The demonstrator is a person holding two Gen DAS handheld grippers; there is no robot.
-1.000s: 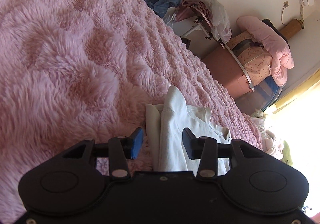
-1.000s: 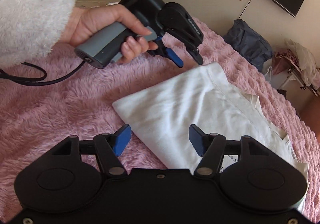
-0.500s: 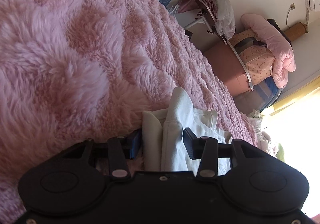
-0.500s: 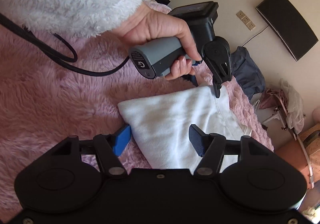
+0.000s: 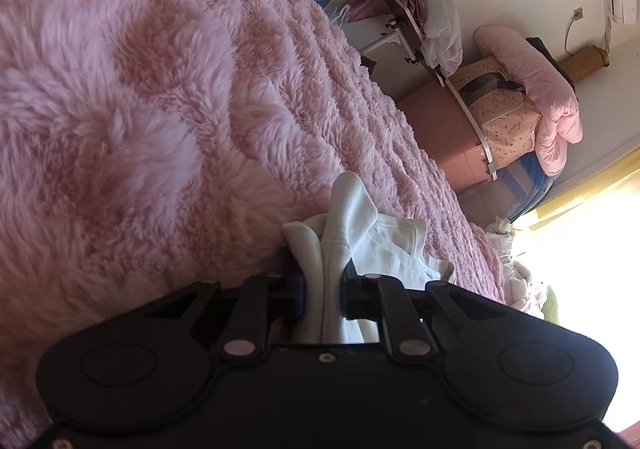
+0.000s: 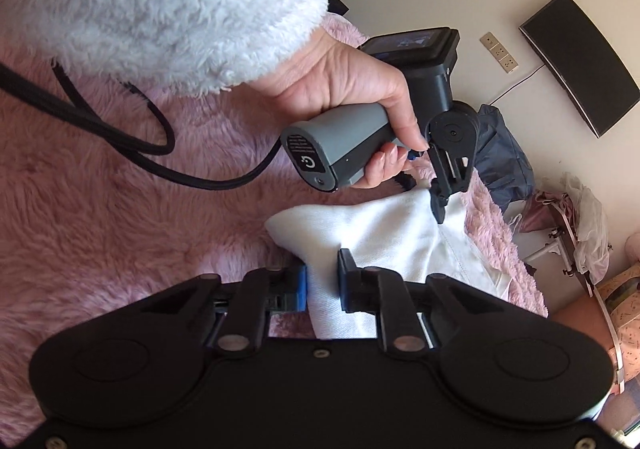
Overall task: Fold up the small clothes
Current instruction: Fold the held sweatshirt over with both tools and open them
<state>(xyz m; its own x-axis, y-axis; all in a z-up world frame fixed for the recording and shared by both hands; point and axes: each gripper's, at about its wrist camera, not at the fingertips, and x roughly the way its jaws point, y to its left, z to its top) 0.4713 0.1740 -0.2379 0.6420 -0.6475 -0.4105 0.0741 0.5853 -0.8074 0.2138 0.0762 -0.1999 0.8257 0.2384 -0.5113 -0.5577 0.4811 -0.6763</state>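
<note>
My left claw (image 5: 323,281) and right claw (image 6: 322,283) are closing, each pinching the white garment's (image 6: 384,237) near edge; its length runs away ahead of both.

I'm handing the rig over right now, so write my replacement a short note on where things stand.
Left gripper: fingers closing, the white garment bunched between them at its far edge.
Right gripper: fingers closing on the garment's near corner.
The garment lies on the pink fluffy blanket, partly folded.
Done: both ends pinched.
Left: probably lift, fold it over and smooth it flat.
</note>
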